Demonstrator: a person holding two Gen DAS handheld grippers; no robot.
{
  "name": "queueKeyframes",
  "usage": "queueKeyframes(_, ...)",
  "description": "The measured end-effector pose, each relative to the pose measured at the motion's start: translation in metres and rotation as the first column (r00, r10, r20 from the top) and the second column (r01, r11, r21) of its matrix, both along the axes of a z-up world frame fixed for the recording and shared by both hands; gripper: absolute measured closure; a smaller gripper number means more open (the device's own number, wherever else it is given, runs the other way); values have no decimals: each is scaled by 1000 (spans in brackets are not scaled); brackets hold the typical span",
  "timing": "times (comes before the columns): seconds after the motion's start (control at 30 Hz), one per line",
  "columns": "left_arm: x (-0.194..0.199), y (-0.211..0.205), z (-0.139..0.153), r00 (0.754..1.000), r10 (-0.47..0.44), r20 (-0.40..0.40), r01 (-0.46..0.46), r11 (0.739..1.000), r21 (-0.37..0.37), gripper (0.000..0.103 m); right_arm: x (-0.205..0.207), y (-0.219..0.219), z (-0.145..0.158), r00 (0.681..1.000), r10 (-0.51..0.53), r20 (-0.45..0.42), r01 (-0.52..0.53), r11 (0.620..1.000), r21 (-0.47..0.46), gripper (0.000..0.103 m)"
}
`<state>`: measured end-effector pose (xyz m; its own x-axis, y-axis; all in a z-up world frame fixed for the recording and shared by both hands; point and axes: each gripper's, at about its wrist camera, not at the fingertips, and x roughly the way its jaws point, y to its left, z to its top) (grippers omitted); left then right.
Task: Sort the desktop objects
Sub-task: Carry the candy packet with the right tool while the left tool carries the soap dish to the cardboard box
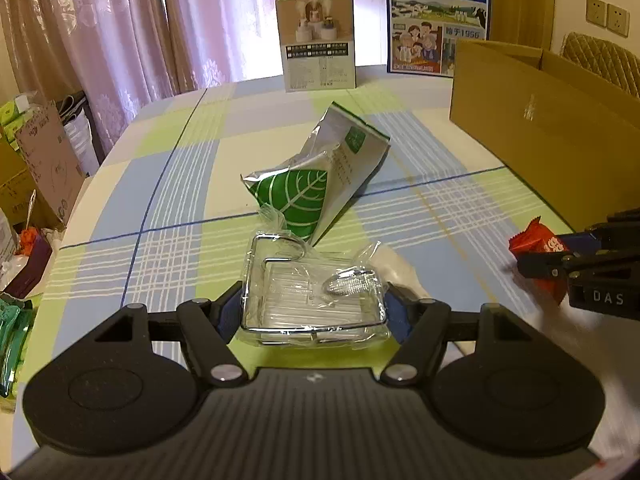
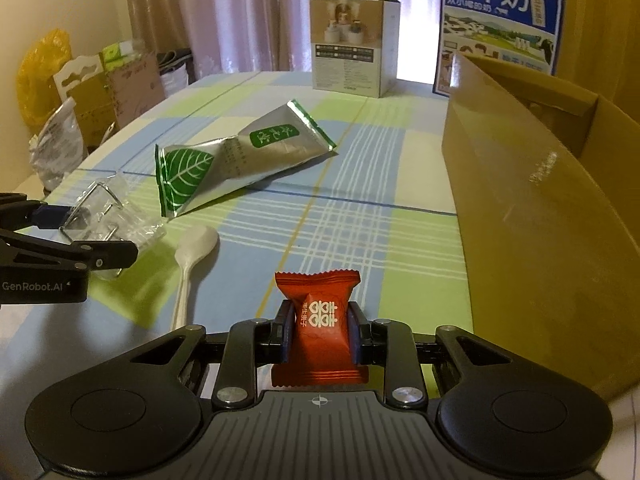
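Clutter of bags and cardboard [image 2: 104,92] sits off the left edge of the surface [image 2: 360,184], which wears a blue, green and white check cloth. Left gripper [image 1: 314,308] is pinching a wire rack in clear wrap [image 1: 312,300]; blue pads touch both sides of the pack, low over the cloth. In the right wrist view the same pack [image 2: 108,212] shows at far left, held between the left gripper's fingers [image 2: 116,254]. White plastic spoon [image 2: 192,256] lies flat just beside the pack, bowl pointing away, handle toward the camera. Silver pouch with a green leaf print [image 1: 316,184] lies on the cloth beyond the rack, twisted at its middle, one end raised. Small product box [image 1: 318,42] stands upright at the far edge, near the pink curtains [image 1: 120,32]. Blue milk carton case [image 1: 438,16] stands to its right. Right gripper [image 2: 320,328] is clamped on a red candy packet [image 2: 318,328], packet upright between the pads, lifted clear of the cloth as far as the view shows. From the left wrist view the red packet [image 1: 536,246] sticks out of the right gripper's tip. Open brown cardboard box [image 2: 540,208] fills the right side, its near wall just beside the right gripper.
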<state>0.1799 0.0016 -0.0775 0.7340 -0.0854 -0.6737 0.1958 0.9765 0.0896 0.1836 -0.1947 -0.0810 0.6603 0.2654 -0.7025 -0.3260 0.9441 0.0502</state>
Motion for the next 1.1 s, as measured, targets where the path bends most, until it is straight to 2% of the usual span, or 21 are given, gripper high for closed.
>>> queueKeyframes(0.3, -19, -5, 16, 998, 4, 58, -4, 1000, 5, 37, -17, -9, 28, 998, -37, 45, 36, 999, 32, 79)
queueKeyframes(0.7, -52, -14, 71, 986, 11, 165, -4, 999, -44, 37, -50, -19, 83, 988, -59, 141, 53, 997, 49, 79)
queueKeyframes(0.9, -74, -27, 96, 987, 8, 161, 0, 999, -54, 37, -69, -26, 107, 985, -65, 160, 56, 997, 61, 79)
queueKeyframes(1.1, -99, -45, 111, 990, 9, 139, 1, 998, -69, 37, -88, -34, 118, 985, -77, 153, 67, 995, 72, 79)
